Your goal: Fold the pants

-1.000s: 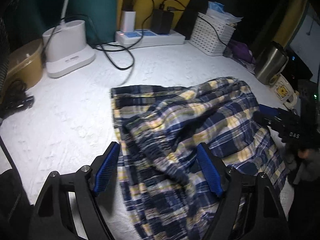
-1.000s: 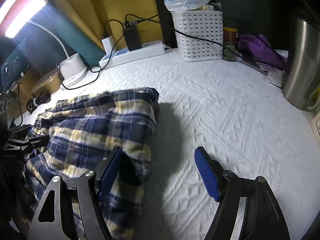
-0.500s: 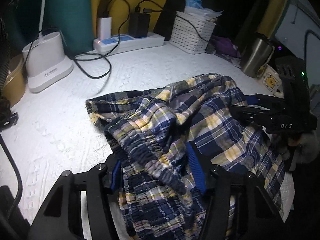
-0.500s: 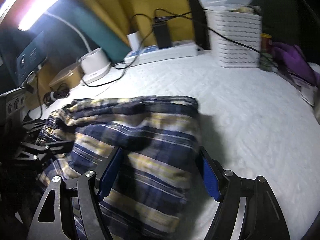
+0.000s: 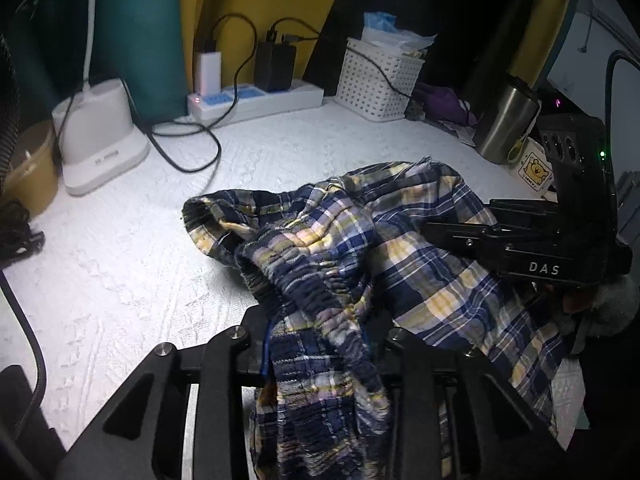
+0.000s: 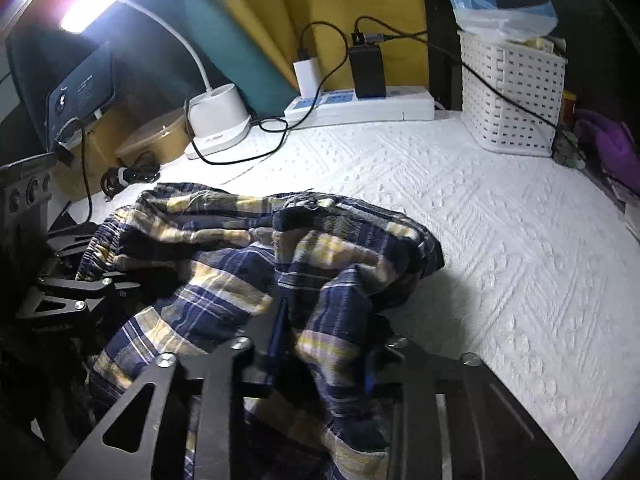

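The checked pants (image 5: 400,240) lie bunched up on the white bumpy cloth (image 5: 120,280); the left gripper (image 5: 316,344) is closing and pinches the stretchy waistband; the right gripper (image 6: 324,344) is closing too, squeezing a fold of the pants; at the back a white basket (image 6: 512,108) holds plastic bags (image 6: 504,12); a brown tub (image 5: 28,172) sits by the lamp base (image 5: 100,136), lid on.
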Demonstrator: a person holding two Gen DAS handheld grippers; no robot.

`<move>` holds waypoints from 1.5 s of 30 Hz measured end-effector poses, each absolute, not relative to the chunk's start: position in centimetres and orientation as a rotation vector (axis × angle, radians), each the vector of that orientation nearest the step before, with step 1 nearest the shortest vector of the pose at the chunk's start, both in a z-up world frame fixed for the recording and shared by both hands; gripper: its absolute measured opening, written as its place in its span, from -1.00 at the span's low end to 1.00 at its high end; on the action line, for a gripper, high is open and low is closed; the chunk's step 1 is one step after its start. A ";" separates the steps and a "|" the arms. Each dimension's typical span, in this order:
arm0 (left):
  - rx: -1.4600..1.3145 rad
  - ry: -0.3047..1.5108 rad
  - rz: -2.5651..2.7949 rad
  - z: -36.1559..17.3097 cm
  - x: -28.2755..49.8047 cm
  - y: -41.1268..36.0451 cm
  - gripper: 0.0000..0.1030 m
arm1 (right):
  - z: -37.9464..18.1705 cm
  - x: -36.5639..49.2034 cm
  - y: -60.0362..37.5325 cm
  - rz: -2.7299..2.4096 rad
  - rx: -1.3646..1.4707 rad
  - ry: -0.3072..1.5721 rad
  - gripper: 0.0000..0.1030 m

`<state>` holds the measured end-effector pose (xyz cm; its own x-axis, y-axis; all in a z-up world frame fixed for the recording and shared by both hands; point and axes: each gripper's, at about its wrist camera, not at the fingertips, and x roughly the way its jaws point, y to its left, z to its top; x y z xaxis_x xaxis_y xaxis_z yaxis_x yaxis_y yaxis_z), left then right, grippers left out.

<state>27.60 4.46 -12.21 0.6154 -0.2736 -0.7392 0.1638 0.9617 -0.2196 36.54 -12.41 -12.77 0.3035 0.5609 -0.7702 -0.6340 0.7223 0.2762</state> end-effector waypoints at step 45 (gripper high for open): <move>-0.031 0.513 -0.203 0.9 11.4 1.9 -0.45 | 4.2 20.2 -17.5 0.748 -0.042 0.561 -0.55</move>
